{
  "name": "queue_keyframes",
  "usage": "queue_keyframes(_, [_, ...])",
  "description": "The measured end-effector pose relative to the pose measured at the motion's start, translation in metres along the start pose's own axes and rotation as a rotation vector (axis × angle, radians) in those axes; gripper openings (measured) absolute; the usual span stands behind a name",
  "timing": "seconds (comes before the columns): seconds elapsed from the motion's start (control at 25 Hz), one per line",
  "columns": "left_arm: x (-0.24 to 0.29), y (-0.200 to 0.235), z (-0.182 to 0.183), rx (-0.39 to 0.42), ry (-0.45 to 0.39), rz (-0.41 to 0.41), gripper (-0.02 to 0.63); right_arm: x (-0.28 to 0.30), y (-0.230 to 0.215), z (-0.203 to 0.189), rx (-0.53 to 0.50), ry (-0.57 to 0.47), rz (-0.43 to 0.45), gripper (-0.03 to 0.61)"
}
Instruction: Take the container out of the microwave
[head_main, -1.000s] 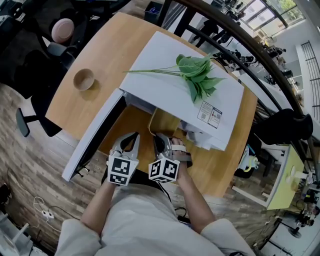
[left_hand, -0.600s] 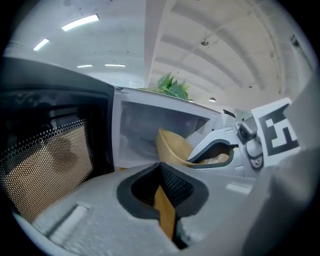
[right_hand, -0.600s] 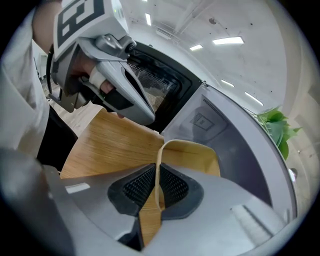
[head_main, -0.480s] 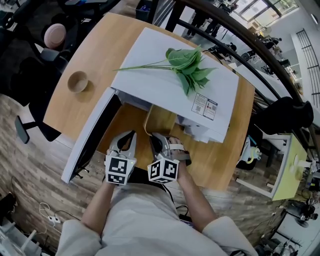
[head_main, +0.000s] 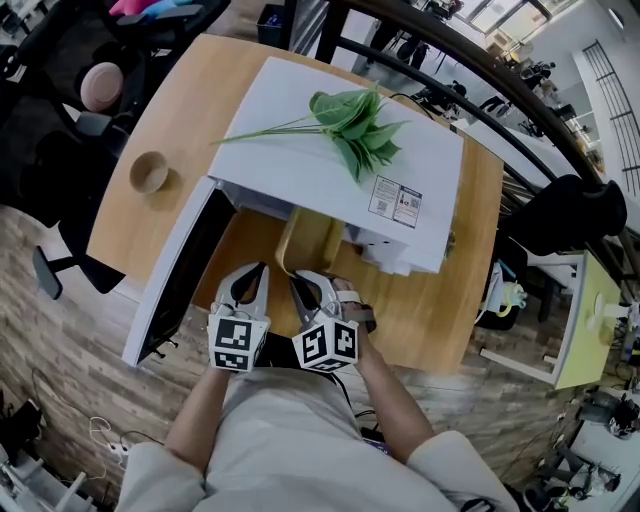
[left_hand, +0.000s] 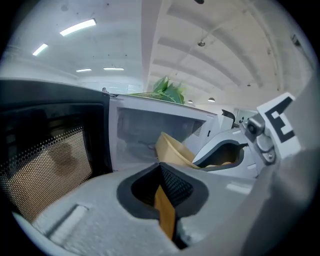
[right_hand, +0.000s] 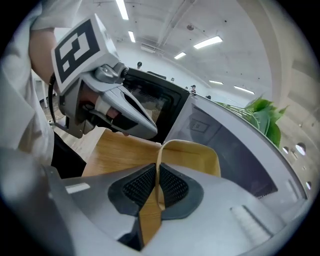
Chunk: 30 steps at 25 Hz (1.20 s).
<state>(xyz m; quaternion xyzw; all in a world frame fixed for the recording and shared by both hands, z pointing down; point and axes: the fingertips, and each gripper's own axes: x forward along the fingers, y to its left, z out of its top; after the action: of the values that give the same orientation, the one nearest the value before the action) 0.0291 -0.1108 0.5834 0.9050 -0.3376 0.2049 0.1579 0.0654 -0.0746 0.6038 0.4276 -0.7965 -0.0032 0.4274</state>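
A tan container (head_main: 312, 240) sticks out of the white microwave (head_main: 330, 170), tilted, with its far part still under the oven's top. My right gripper (head_main: 300, 287) is shut on its near rim, and the thin wall stands between the pads (right_hand: 159, 176). In the right gripper view the container (right_hand: 195, 156) hangs over the wooden table. My left gripper (head_main: 251, 282) hovers just left of it, jaws together and holding nothing (left_hand: 160, 167). The left gripper view shows the container (left_hand: 171, 148) in front of the open cavity.
The microwave door (head_main: 178, 275) is swung open to the left, close beside my left gripper. A leafy green sprig (head_main: 352, 125) lies on the oven's top. A small wooden bowl (head_main: 148, 172) sits on the round table (head_main: 470, 260). Chairs stand at the left.
The right gripper has drawn the container a little further out of the cavity and rolled slightly. The left gripper has stayed in place.
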Motion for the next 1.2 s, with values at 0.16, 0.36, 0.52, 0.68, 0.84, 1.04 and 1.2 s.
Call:
queue_keyframes(0.16, [-0.004, -0.005, 0.000, 0.002, -0.004, 0.005, 0.003, -0.007, 0.002, 0.000, 0.054, -0.033, 0.008, 0.038])
queue_keyframes(0.36, [-0.011, -0.011, -0.002, -0.011, -0.013, 0.025, 0.003, -0.013, 0.004, -0.002, 0.098, -0.062, 0.013, 0.038])
queue_keyframes(0.52, [-0.019, -0.015, -0.003, -0.014, -0.022, 0.045, 0.003, -0.019, 0.005, 0.000, 0.137, -0.099, 0.022, 0.038])
queue_keyframes(0.68, [-0.027, -0.018, -0.007, -0.029, -0.019, 0.067, 0.003, -0.024, 0.006, -0.002, 0.171, -0.121, 0.021, 0.038])
queue_keyframes(0.84, [-0.035, -0.019, -0.008, -0.044, -0.016, 0.090, 0.003, -0.030, 0.006, 0.001, 0.229, -0.159, 0.035, 0.038])
queue_keyframes(1.04, [-0.040, -0.019, -0.007, -0.035, -0.008, 0.099, 0.003, -0.034, 0.005, 0.006, 0.283, -0.197, 0.034, 0.038])
queue_keyframes(1.2, [-0.045, -0.016, -0.003, -0.022, -0.005, 0.098, 0.003, -0.037, 0.008, 0.011, 0.307, -0.216, 0.027, 0.038])
